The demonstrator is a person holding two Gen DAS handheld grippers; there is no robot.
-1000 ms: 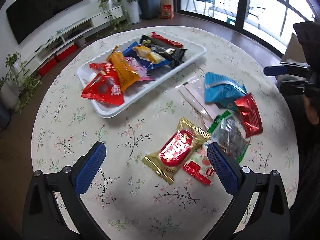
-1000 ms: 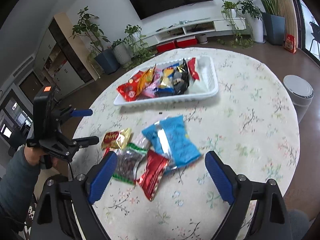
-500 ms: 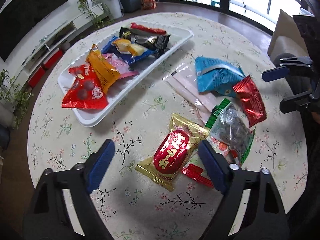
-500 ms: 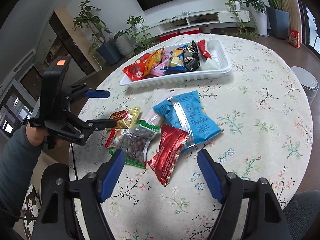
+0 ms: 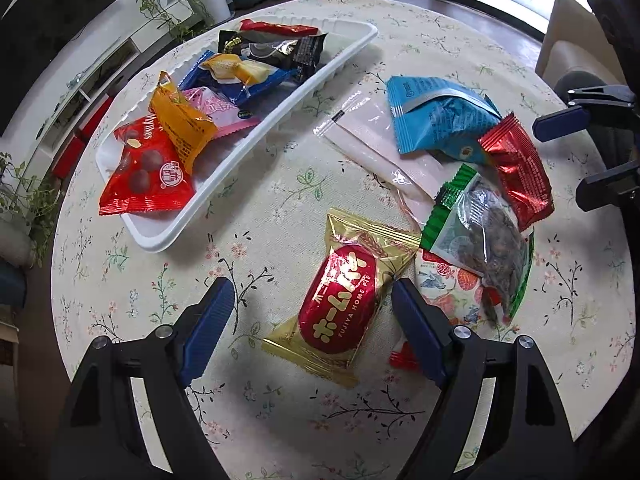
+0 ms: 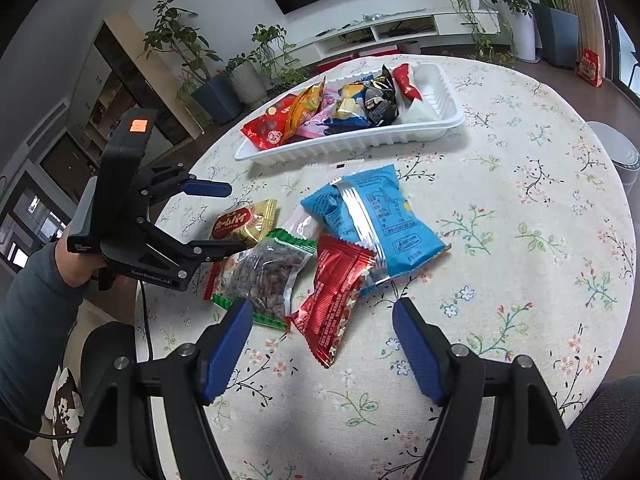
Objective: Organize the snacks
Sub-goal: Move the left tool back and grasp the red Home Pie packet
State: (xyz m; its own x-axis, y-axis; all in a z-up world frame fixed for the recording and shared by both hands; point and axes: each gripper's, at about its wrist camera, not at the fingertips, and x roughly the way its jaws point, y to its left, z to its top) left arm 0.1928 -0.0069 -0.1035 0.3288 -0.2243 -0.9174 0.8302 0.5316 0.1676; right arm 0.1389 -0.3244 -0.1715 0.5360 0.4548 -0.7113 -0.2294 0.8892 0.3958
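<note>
The left gripper (image 5: 308, 300) is held with jaws wide apart, empty, over a gold pie packet (image 5: 344, 300). The right gripper (image 6: 322, 320), equally agape, is poised above a red packet (image 6: 336, 292) on the tabletop (image 6: 520, 240).

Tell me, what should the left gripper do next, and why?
Probably lower the left gripper a little and close on the gold pie pack. It is open, the pack lies between its fingers on the table, and the tray already holds the other snacks.

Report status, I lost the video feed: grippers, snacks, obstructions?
Both jaws open, empty. Left gripper over gold pie pack; right gripper over red pack. Nothing blocking.
</note>
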